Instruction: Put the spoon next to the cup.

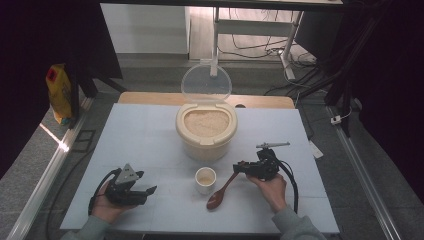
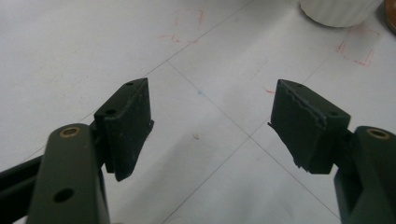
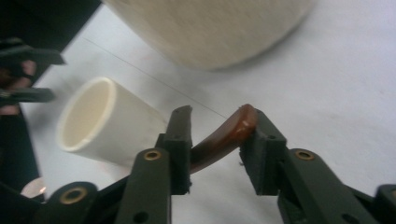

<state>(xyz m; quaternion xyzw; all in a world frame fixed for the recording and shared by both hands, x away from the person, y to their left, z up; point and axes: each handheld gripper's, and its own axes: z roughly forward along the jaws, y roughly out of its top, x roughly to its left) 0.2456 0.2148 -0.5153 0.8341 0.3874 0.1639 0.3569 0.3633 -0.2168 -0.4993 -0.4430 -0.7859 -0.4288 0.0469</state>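
Note:
A brown wooden spoon [image 1: 218,195] lies on the white table [image 1: 140,130], its bowl resting right of a small white cup [image 1: 205,179]. My right gripper [image 1: 238,167] hangs over the handle end. In the right gripper view the handle [image 3: 224,137] crosses slantwise between the parted jaws of that gripper [image 3: 217,123], its tip leaning on the right pad, with the cup [image 3: 100,123] just beyond. My left gripper [image 1: 146,182] rests at the table's front left, open, with nothing between its jaws [image 2: 212,114]. A cream rice container [image 1: 206,132] stands behind the cup, its clear lid [image 1: 206,82] raised.
A yellow bag [image 1: 59,92] stands on the floor off the table's far left. The cup's base [image 2: 338,11] shows at the top right of the left gripper view. The rice container's wall [image 3: 210,28] looms close ahead of the right gripper.

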